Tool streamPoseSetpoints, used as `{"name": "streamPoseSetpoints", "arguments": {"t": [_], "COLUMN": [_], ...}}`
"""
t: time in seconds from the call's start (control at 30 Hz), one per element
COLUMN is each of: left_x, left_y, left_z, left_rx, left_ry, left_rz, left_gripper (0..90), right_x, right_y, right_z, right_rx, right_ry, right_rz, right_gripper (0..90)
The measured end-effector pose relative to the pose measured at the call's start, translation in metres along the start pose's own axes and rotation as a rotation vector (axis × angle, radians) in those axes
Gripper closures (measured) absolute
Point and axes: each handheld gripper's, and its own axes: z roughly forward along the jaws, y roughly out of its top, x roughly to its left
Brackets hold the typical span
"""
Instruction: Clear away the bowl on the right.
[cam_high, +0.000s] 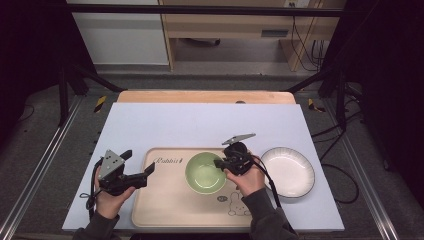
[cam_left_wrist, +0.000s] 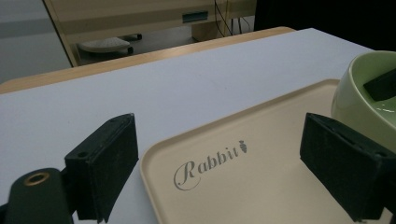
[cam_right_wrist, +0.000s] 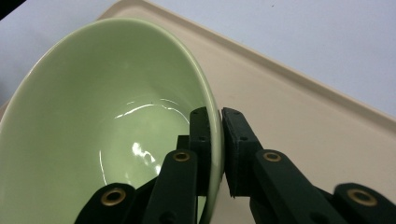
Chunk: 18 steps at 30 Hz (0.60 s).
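Green bowl (cam_high: 205, 173) on the beige tray (cam_high: 165, 205), right hand-held gripper (cam_high: 220, 164) clamped on its right rim, left hand-held gripper (cam_high: 140, 167) spread wide over the tray's left edge, white plate (cam_high: 288, 171) on open tabletop (cam_high: 200, 125) just right

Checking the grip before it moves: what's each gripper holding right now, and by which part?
The right gripper clamps the green bowl by its rim, one jaw inside, one outside. The left gripper holds nothing, open over the tray.
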Motion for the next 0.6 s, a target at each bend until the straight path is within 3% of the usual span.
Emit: {"name": "streamPoseSetpoints", "arguments": {"t": [0.6], "left_x": [-0.001], "left_y": [0.0], "left_z": [0.0], "left_rx": [-0.001], "left_ry": [-0.001], "left_rz": [0.001], "left_gripper": [11.1], "right_x": [0.007], "right_y": [-0.002], "right_z": [0.016], "right_rx": [0.036], "right_ry": [0.011], "right_rz": [-0.015], "right_gripper": [83.1]}}
